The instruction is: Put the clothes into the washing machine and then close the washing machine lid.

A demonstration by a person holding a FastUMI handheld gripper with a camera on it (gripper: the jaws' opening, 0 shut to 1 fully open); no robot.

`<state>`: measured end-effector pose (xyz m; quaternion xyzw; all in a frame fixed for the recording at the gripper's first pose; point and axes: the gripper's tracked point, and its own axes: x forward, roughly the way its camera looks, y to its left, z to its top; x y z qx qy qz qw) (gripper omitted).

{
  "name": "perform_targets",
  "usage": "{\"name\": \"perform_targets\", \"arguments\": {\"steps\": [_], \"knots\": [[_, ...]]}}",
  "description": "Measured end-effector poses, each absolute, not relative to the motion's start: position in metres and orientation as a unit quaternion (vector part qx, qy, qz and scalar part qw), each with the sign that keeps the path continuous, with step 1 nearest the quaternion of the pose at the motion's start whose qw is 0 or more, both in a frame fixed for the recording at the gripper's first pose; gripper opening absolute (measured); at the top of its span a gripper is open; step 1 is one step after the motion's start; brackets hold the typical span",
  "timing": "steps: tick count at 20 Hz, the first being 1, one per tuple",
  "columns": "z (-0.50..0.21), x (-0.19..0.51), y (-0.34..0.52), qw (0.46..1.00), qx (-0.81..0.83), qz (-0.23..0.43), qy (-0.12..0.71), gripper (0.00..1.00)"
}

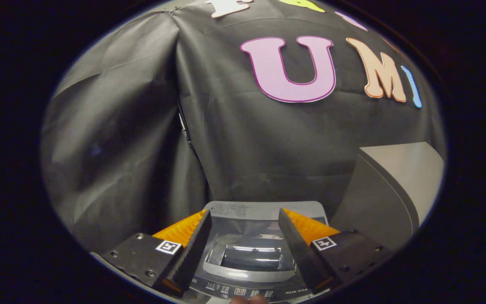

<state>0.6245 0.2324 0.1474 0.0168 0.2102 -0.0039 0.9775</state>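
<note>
A: Washing machine first. Where does it sit?

B: Directly below the jaws, at six o'clock from them. Its top faces up between the two fingers, and its far edge runs just past the fingertips.

A: And the lid?

B: The glass lid lies flat over the opening, so it looks closed. It is glossy and throws back strips of light. A grey recessed handle sits in its near part.

A: What about the controls?

B: A control panel with small buttons runs along the machine's near edge, closest to the camera. A fingertip shows touching or hovering at that panel; I cannot tell which.

A: How does the gripper stand?

B: Its jaws are wide apart with nothing between them except the view down to the lid. The fingers are black with orange outer faces, and each base carries a small square marker. They hang above the machine; I see no contact with it.

A: Any clothes?

B: I cannot tell what lies under the lid, as the glass is too reflective.

A: Anything else nearby?

B: At three o'clock from the fingers stands a grey cabinet-like box, beside the machine. Black cloth hangs beyond everything, at twelve o'clock.
</note>
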Motion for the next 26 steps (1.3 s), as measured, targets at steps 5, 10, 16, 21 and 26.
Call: {"name": "perform_targets", "arguments": {"steps": [5, 10, 16, 21, 26], "knots": [[0.15, 0.625, 0.23, 0.979, 0.018, 0.001, 0.204, 0.97], [0.153, 0.624, 0.23, 0.982, 0.027, 0.009, 0.188, 0.97], [0.157, 0.625, 0.229, 0.985, 0.045, 0.01, 0.168, 0.97], [0.162, 0.624, 0.228, 0.988, 0.059, 0.019, 0.145, 0.97], [0.165, 0.624, 0.229, 0.991, 0.06, 0.016, 0.12, 0.97]]}}
